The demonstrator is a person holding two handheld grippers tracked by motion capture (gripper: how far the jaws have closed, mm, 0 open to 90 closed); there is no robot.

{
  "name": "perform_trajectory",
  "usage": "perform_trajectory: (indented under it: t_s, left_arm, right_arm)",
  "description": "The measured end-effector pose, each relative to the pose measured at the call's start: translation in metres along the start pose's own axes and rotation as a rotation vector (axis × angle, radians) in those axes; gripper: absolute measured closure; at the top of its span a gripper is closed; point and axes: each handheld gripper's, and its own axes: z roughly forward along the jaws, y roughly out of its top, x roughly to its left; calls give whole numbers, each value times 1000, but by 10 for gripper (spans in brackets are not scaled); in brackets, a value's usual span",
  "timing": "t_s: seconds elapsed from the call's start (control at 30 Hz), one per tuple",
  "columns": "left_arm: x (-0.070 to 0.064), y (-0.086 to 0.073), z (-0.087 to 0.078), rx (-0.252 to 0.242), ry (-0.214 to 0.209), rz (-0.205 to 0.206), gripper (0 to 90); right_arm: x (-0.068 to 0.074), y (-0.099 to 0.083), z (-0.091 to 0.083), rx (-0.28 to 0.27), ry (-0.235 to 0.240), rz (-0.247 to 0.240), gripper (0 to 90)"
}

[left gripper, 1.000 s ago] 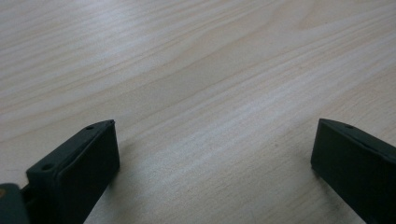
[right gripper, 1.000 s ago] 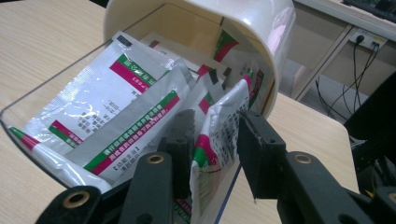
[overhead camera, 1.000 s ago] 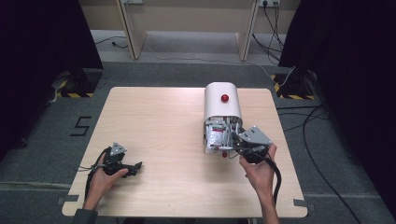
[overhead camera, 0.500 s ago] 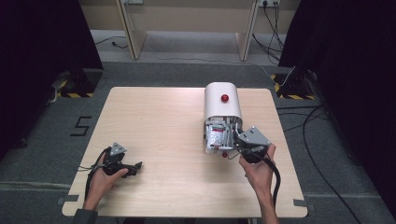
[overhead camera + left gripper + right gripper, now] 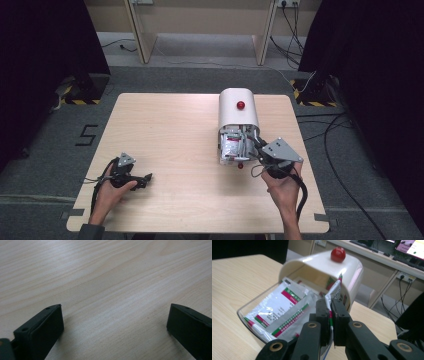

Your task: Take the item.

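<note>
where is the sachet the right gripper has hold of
The sachet stands on edge, pinched in the right gripper, at the open mouth of the white container on the table's right side.

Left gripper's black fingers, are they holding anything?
No, the left gripper has its black fingers spread wide apart with only the bare pale wooden table between them.

my left gripper (image 5: 113, 325) hangs low over the table (image 5: 107, 272), its two black jaws spread wide apart with nothing between them. one jaw rises from the bottom left corner, the other from the right edge. between and beyond them lies bare pale wood, its grain running in long slanting streaks. a soft shadow sits on the wood beside each jaw.
</note>
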Motion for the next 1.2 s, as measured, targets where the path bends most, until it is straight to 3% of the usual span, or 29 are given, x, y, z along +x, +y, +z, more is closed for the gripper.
perform_trajectory:
  t_s: [0.3, 0.57, 0.83, 1.2]
  left_arm:
    - [0, 0, 0, 0, 0, 0, 1]
    - [0, 0, 0, 0, 0, -1, 1]
    - [0, 0, 0, 0, 0, -1, 1]
    - [0, 0, 0, 0, 0, -2, 0]
  right_arm:
    - [-6, 3, -17, -46, 2, 12, 862]
    - [-18, 1, -29, -68, -26, 33, 862]
    - [-35, -9, -31, -55, -63, 66, 861]
    - [-55, -30, -20, -3, -101, 105, 862]
